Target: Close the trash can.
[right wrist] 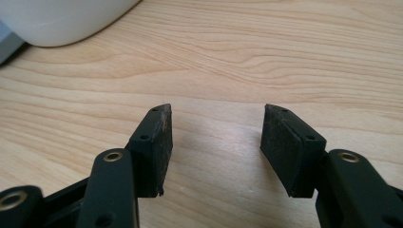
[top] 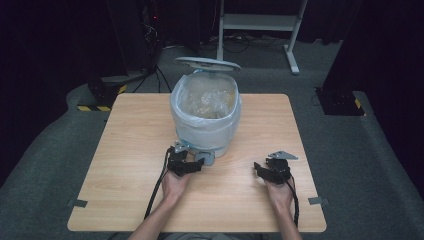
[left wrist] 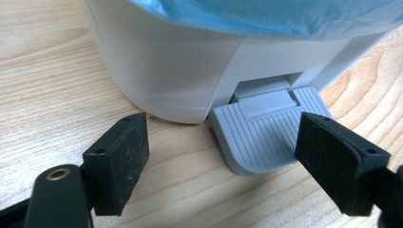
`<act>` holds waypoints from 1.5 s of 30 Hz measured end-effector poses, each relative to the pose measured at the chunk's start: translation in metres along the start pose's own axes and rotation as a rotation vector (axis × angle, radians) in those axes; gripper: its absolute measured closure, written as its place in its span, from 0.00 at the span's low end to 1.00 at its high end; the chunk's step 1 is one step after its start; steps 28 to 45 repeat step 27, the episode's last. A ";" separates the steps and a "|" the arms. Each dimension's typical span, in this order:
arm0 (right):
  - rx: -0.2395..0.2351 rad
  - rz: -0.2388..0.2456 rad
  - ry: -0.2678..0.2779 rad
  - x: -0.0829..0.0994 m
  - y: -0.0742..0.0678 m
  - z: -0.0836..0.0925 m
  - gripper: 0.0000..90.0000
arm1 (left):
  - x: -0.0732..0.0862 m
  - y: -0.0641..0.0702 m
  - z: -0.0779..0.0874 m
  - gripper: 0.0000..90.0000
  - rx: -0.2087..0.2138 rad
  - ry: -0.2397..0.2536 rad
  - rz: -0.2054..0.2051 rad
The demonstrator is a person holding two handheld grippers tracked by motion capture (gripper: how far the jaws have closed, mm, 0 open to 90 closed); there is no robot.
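One pale wooden table (top: pixel 125 165) — grey carpet (top: pixel 350 150), dark room, lined white bin (top: pixel 205 112).

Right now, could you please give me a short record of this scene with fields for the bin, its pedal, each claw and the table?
bin: white pedal bin with a pale liner, standing on the table, lid raised
contents: crumpled clear wrapping inside
pedal: grey ribbed pedal at the bin's base, facing the person
left claw: left claw open, at the pedal, one jaw beside it; contact cannot be told
right claw: right claw open, nothing between its jaws, low over bare wood
table: wooden table
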State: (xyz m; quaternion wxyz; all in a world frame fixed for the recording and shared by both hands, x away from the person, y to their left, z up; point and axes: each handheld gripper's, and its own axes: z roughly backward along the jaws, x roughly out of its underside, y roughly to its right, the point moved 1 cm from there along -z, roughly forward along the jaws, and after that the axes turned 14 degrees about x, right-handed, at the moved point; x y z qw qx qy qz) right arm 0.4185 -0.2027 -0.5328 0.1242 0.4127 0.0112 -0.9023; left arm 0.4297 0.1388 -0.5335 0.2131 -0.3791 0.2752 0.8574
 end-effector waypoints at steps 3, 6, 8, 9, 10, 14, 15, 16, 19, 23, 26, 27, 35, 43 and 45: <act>0.025 0.015 0.000 -0.001 0.000 -0.001 0.48 | 0.002 0.001 0.003 0.20 0.001 -0.005 -0.004; 0.064 0.051 -0.003 -0.001 -0.002 -0.002 0.45 | 0.005 0.002 0.006 0.20 -0.006 -0.006 -0.011; 0.073 0.064 -0.005 -0.002 -0.004 -0.002 0.43 | 0.010 0.001 0.012 0.20 -0.008 -0.013 -0.014; 0.075 0.063 -0.004 -0.002 -0.003 -0.002 0.42 | 0.012 0.001 0.015 0.20 -0.012 -0.013 -0.015; 0.077 0.056 -0.007 -0.001 -0.003 -0.002 0.41 | 0.015 0.000 0.019 0.20 -0.018 -0.015 -0.018; 0.085 0.051 -0.011 -0.002 -0.003 -0.003 0.38 | 0.024 -0.009 0.035 0.19 -0.081 -0.033 -0.014; 0.088 0.051 -0.011 -0.002 -0.002 -0.003 0.37 | 0.026 -0.012 0.039 0.19 -0.102 -0.037 -0.018; 0.091 0.048 -0.013 -0.002 -0.002 -0.003 0.36 | 0.028 -0.015 0.043 0.19 -0.121 -0.040 -0.012; 0.100 0.043 -0.017 -0.002 -0.002 -0.003 0.32 | 0.031 -0.024 0.052 0.20 -0.158 -0.039 -0.001; 0.114 0.032 -0.025 -0.001 -0.001 -0.003 0.28 | 0.034 -0.029 0.057 0.20 -0.206 -0.054 -0.019; 0.111 0.034 -0.035 0.000 -0.002 -0.003 0.22 | 0.033 -0.029 0.056 0.20 -0.213 -0.063 -0.025; 0.112 0.034 -0.036 0.000 -0.002 -0.003 0.22 | 0.033 -0.029 0.056 0.19 -0.213 -0.063 -0.025; 0.112 0.034 -0.036 0.000 -0.002 -0.003 0.22 | 0.033 -0.029 0.056 0.19 -0.213 -0.063 -0.025; 0.112 0.034 -0.036 0.000 -0.002 -0.003 0.22 | 0.033 -0.029 0.056 0.19 -0.213 -0.063 -0.025; 0.112 0.034 -0.036 0.000 -0.002 -0.003 0.22 | 0.033 -0.029 0.056 0.19 -0.213 -0.063 -0.025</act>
